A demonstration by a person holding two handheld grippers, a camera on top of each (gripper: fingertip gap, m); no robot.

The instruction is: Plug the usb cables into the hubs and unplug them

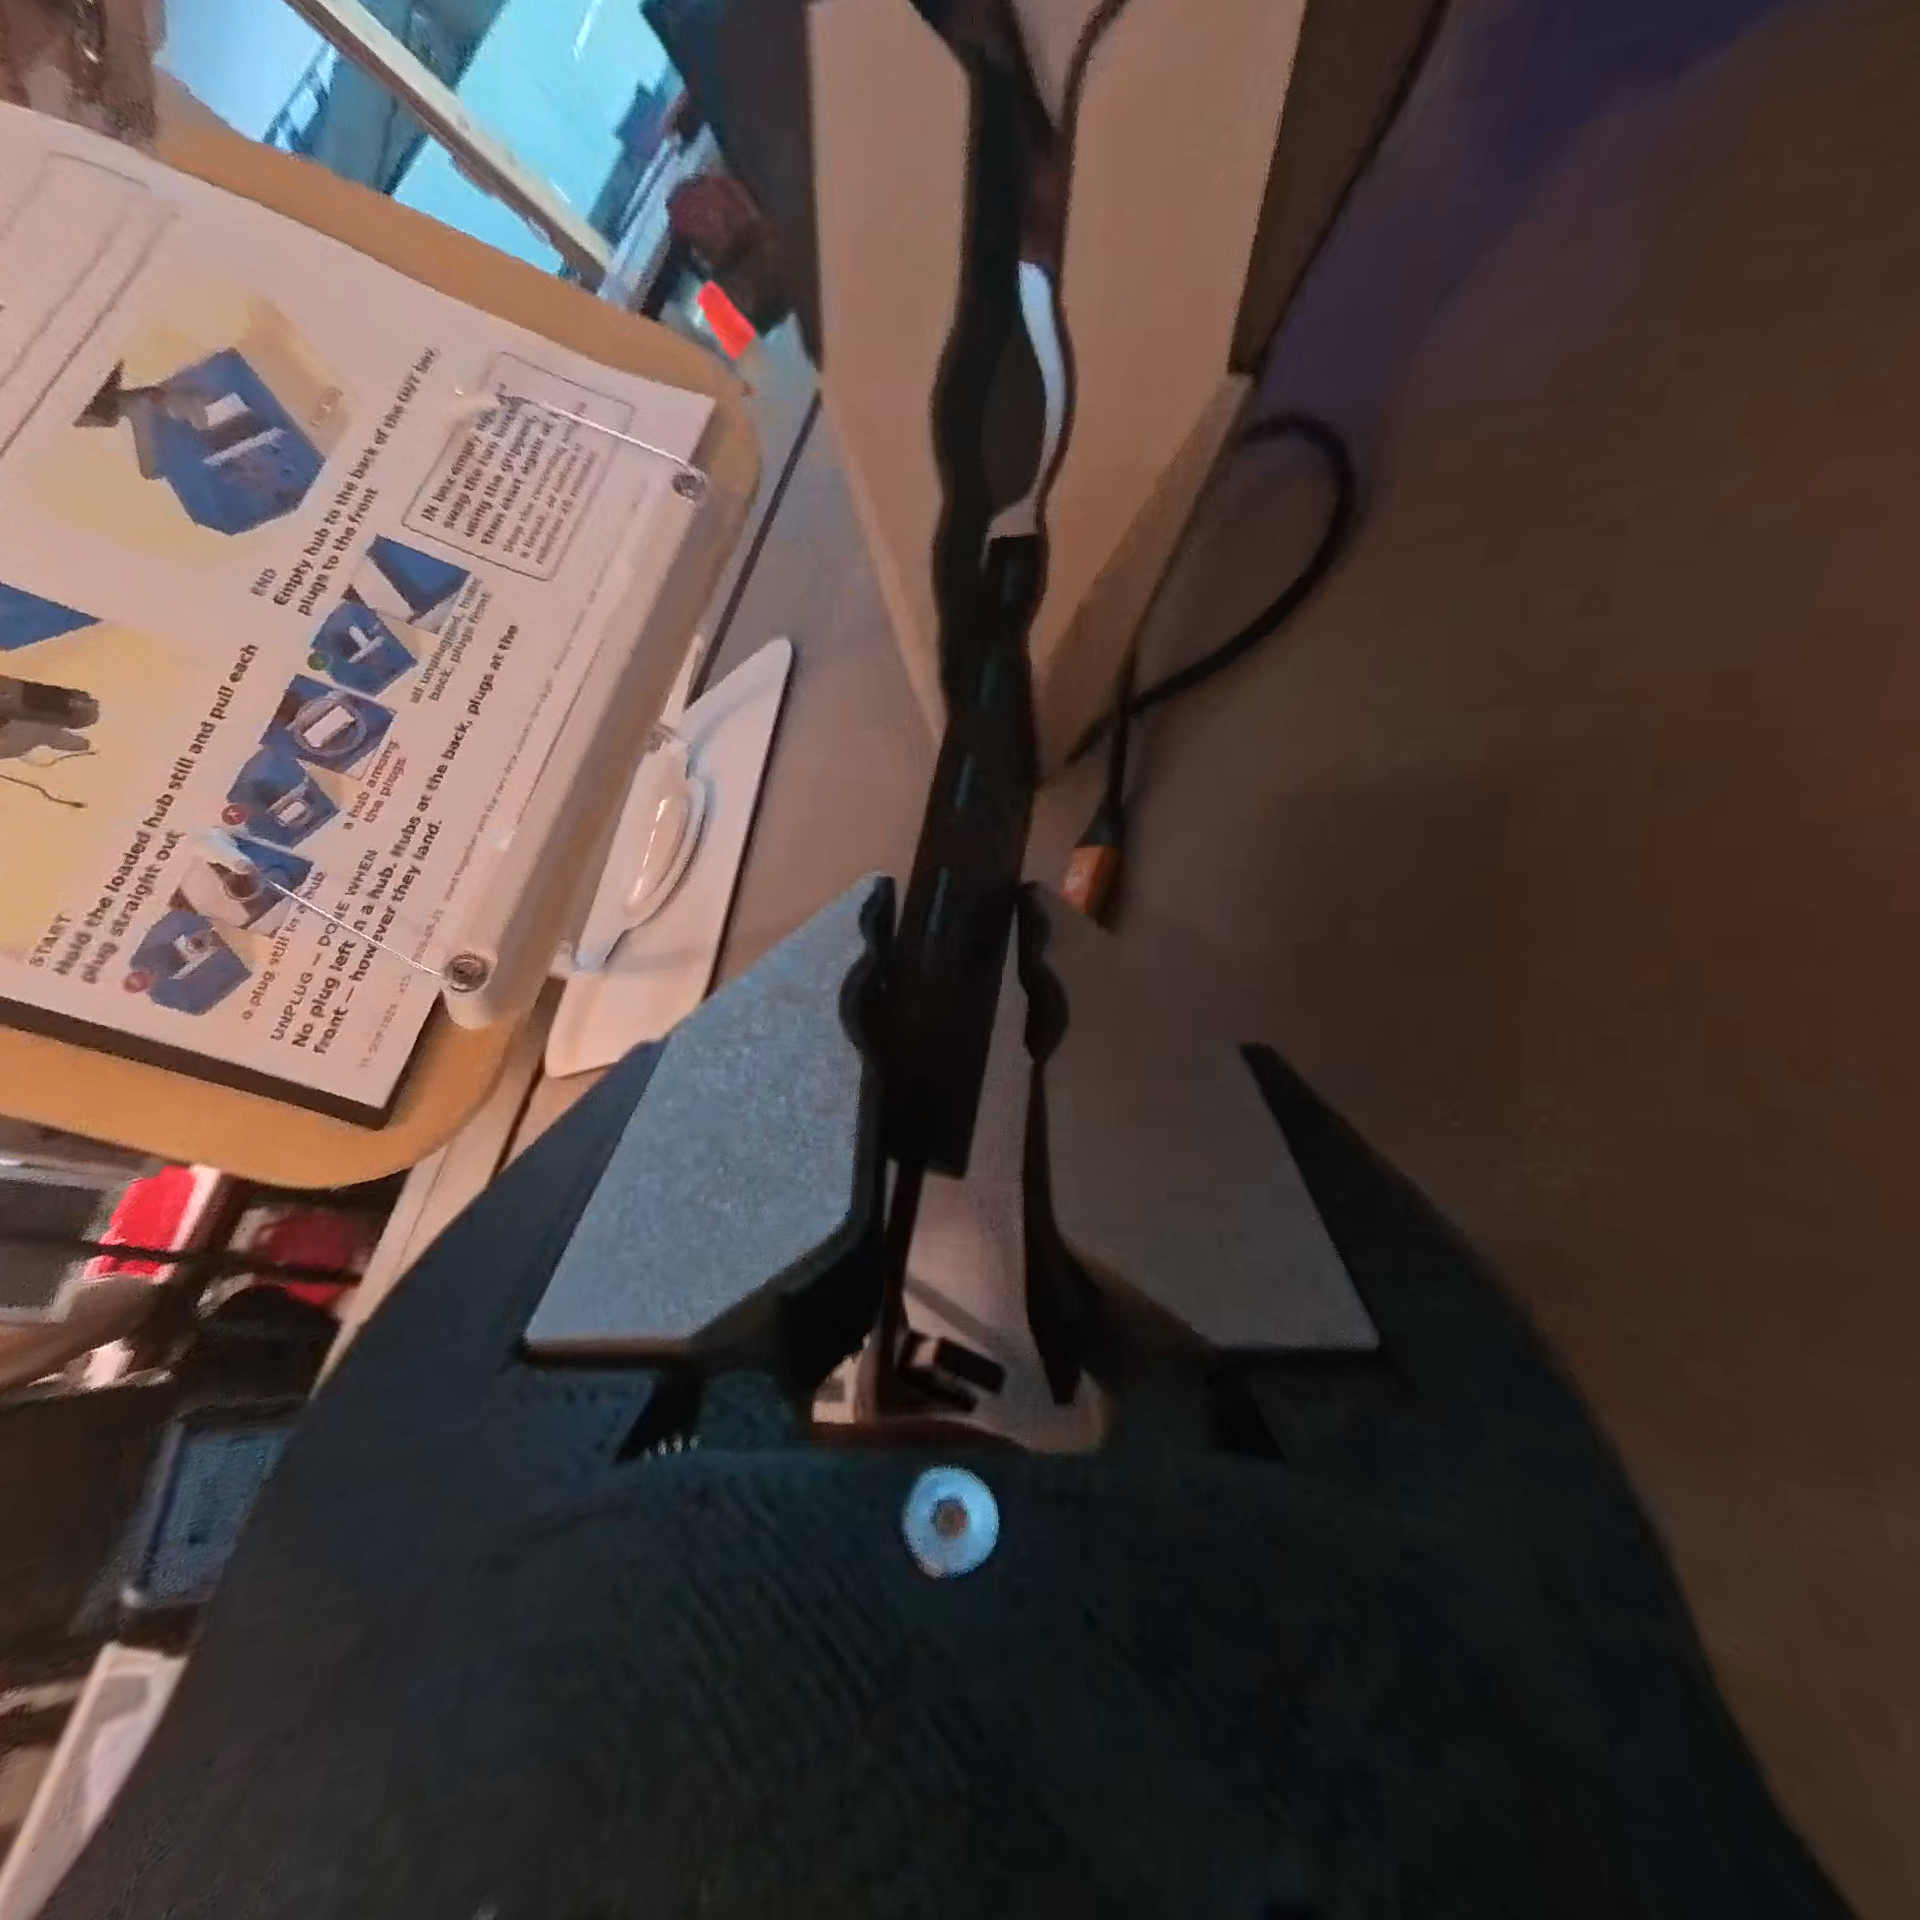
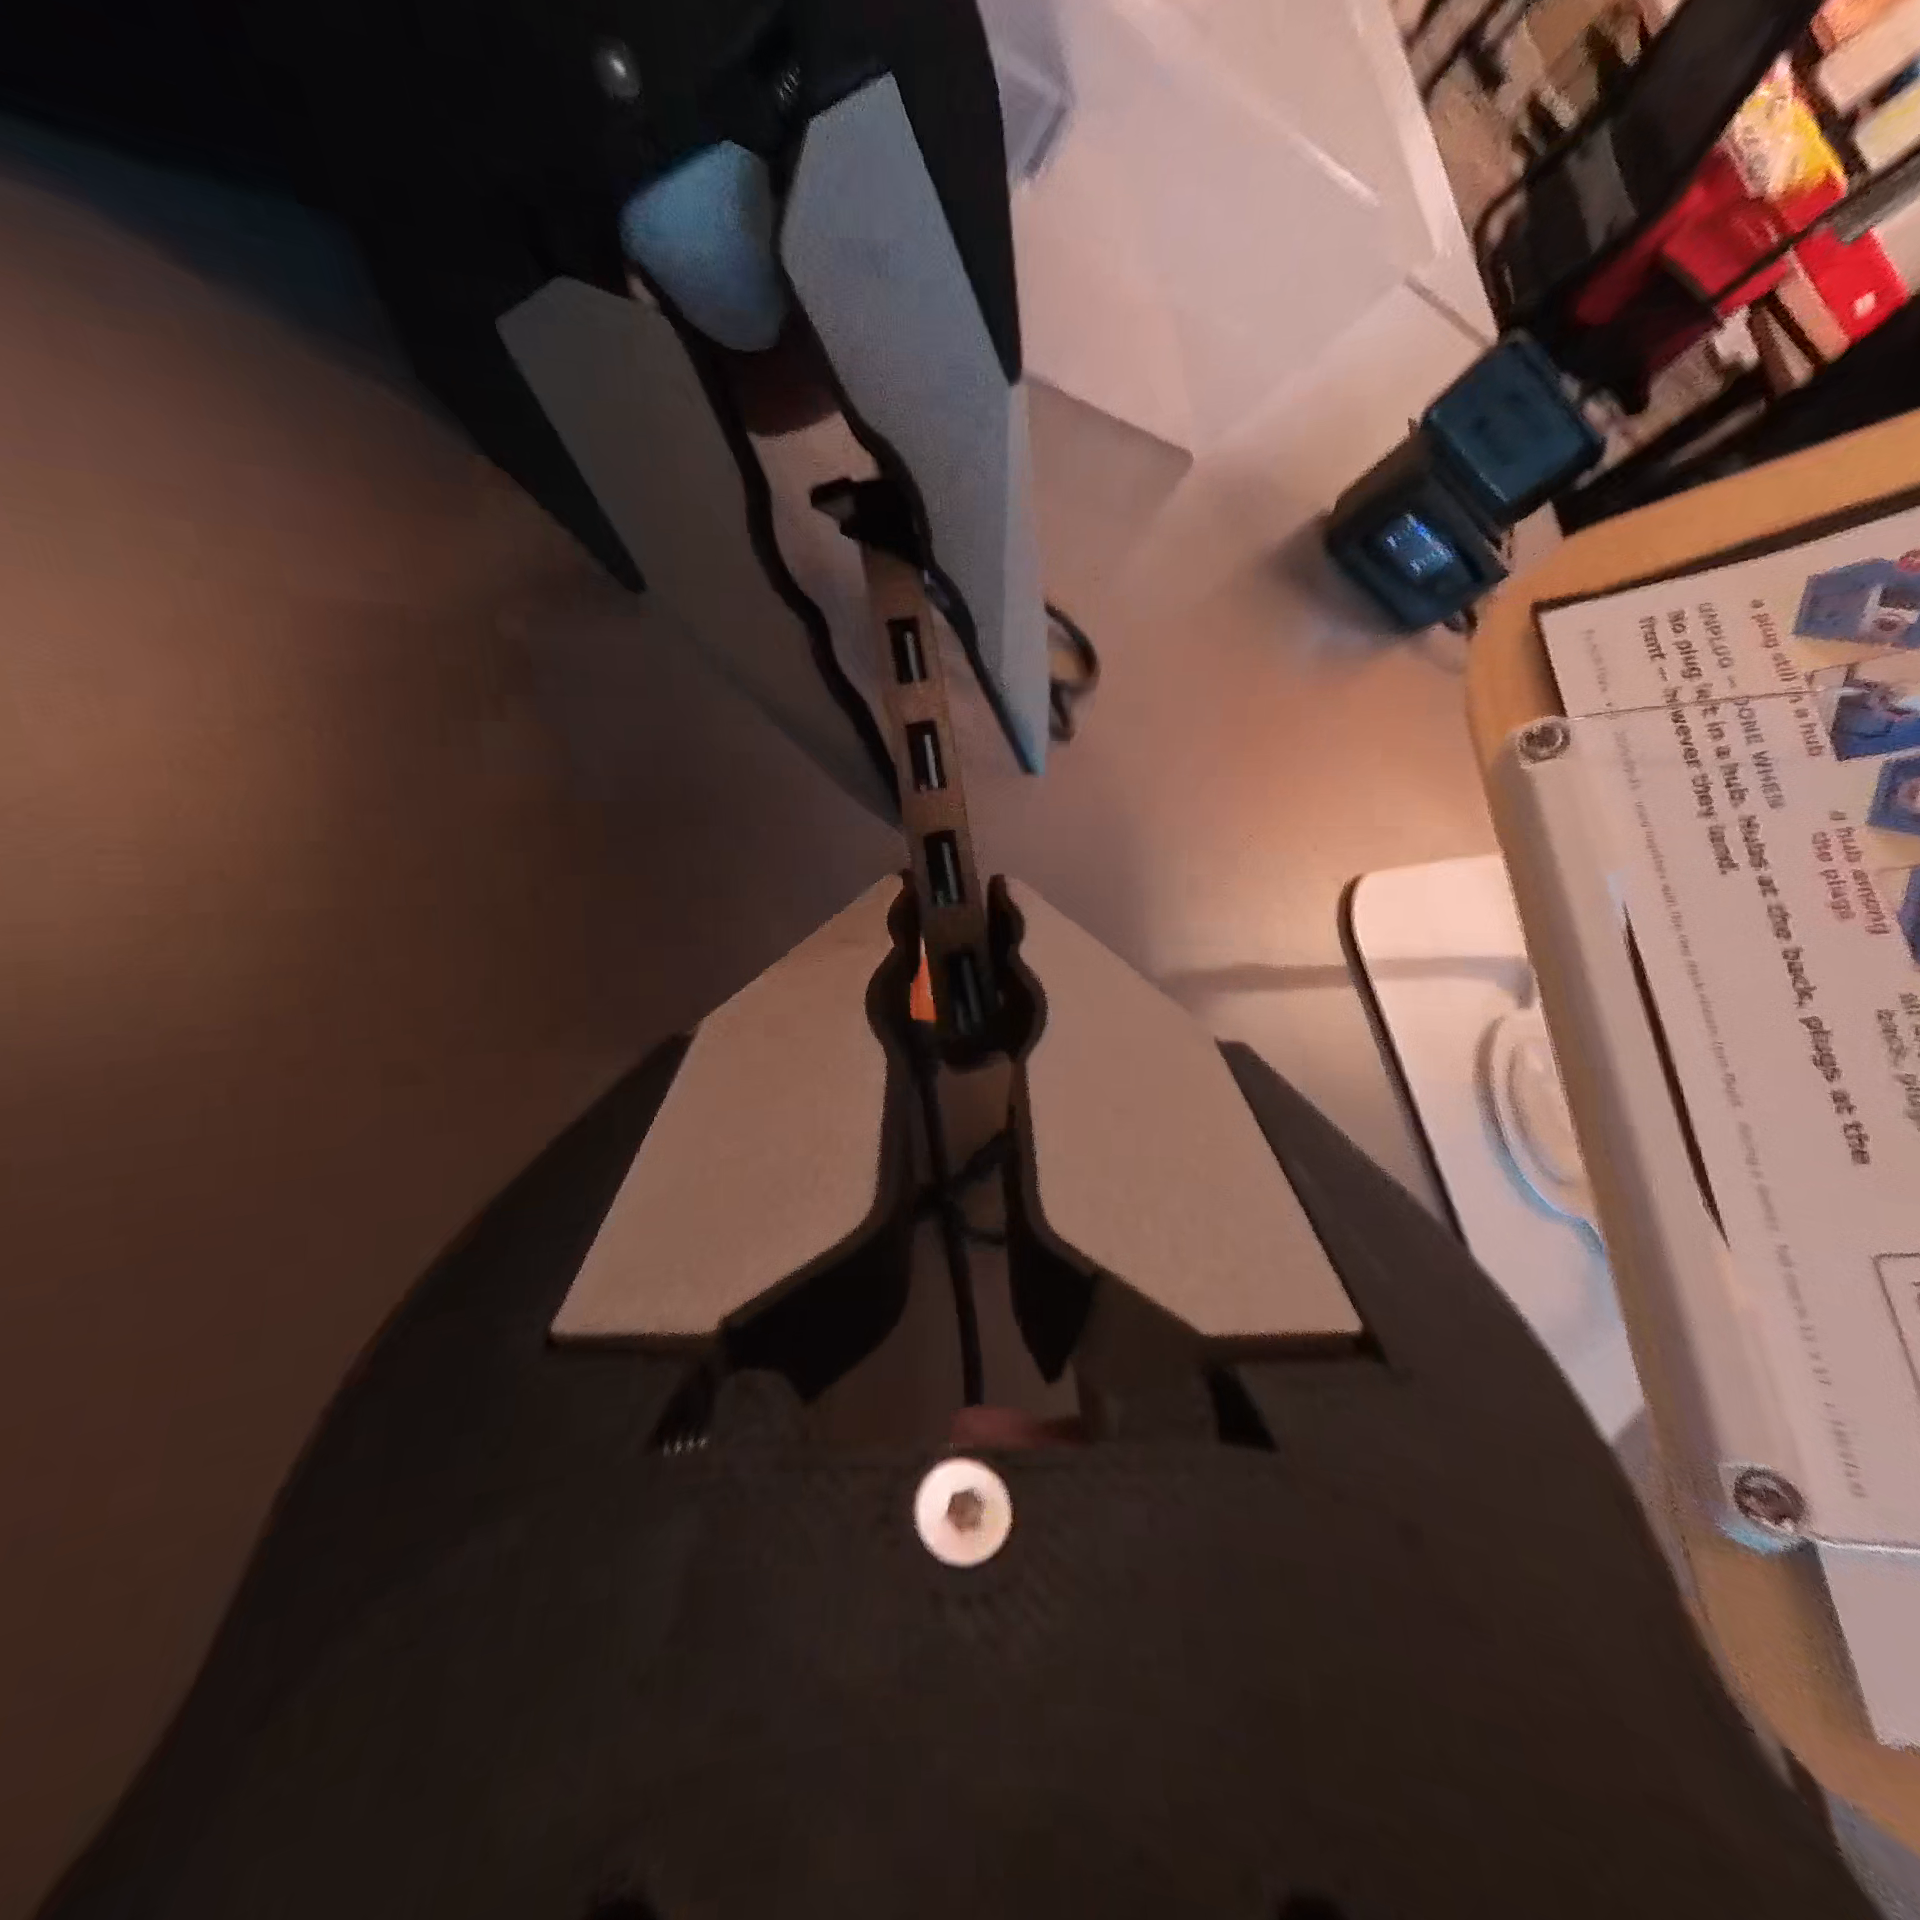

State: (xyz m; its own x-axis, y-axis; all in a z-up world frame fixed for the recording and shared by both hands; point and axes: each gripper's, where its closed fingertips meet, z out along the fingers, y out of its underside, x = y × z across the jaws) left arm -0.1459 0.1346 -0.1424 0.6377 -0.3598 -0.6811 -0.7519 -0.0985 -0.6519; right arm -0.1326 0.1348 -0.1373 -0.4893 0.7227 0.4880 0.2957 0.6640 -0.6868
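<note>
Two grippers on one hub [image 2: 928, 769], held up off the table.
L gripper [image 1: 951, 925] and R gripper [image 2: 951, 914] both clamp it; opposing pulls could twist the hub or slip the R grip.

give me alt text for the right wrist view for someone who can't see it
A slim black USB hub with a row of four ports is held edge-up between two tools: the right tool clamps its near end, the left tool grips its far end. Below is a pale table; an instruction sheet on a stand sits at right.
</note>
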